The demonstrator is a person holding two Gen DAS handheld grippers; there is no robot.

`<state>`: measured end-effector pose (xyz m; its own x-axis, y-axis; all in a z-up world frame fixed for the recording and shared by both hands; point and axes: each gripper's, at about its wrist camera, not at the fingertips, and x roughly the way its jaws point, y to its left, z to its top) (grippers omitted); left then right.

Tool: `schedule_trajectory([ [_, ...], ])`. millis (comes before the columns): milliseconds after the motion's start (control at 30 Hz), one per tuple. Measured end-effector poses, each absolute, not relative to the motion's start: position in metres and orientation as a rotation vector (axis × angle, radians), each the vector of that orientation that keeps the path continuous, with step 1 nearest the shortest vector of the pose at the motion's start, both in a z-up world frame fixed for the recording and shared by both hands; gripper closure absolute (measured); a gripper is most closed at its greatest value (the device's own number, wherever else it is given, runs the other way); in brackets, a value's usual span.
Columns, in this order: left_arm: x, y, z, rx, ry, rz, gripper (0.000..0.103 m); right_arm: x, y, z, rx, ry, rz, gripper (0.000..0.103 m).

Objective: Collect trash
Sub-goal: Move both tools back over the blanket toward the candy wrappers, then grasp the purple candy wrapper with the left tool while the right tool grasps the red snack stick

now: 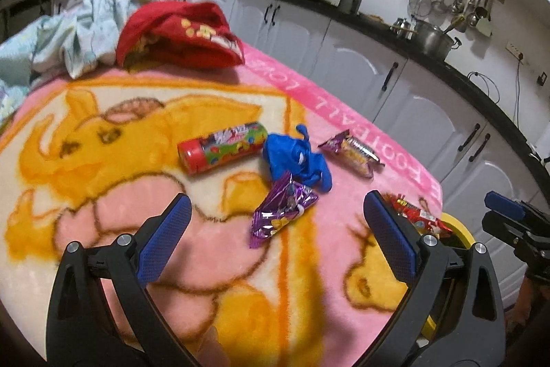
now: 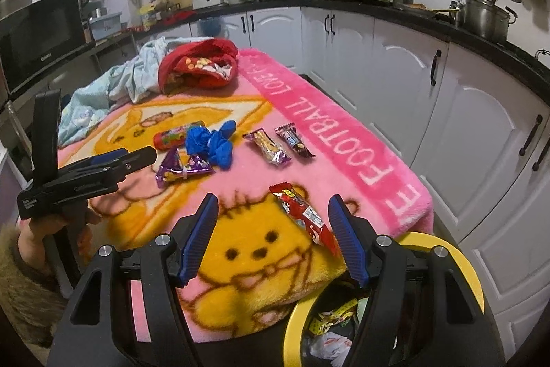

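Right wrist view shows the right gripper (image 2: pixel 273 236) spread wide and empty over a red wrapper (image 2: pixel 302 217) near the blanket's (image 2: pixel 361 140) edge, with a yellow-rimmed bin (image 2: pixel 467 267) of trash just below — mostly hidden from the left gripper (image 1: pixel 276 234), also agape, facing a purple wrapper (image 1: pixel 282 208), blue glove (image 1: pixel 295 157) and candy tube (image 1: pixel 221 147)

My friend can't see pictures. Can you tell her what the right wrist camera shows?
The open right hand-held gripper hovers over a red snack wrapper near the edge of a pink cartoon blanket. A yellow-rimmed bin with trash waits just below; more wrappers and a blue glove lie farther back.
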<state>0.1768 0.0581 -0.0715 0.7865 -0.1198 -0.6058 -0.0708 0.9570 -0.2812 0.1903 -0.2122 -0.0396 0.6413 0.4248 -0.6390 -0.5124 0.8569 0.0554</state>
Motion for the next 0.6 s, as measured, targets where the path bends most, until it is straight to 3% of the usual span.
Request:
schedule_trajectory([
  [267,0.195,0.058,-0.089,-0.312,0.736,-0.043,0.023,0.218,-0.207,-0.066,-0.165,0.752,0.518,0.039],
  [600,0.211,0.055,-0.104,-0.344,0.797,-0.073,0.046,0.248,-0.207,-0.103,-0.207,0.841,0.488,0.042],
])
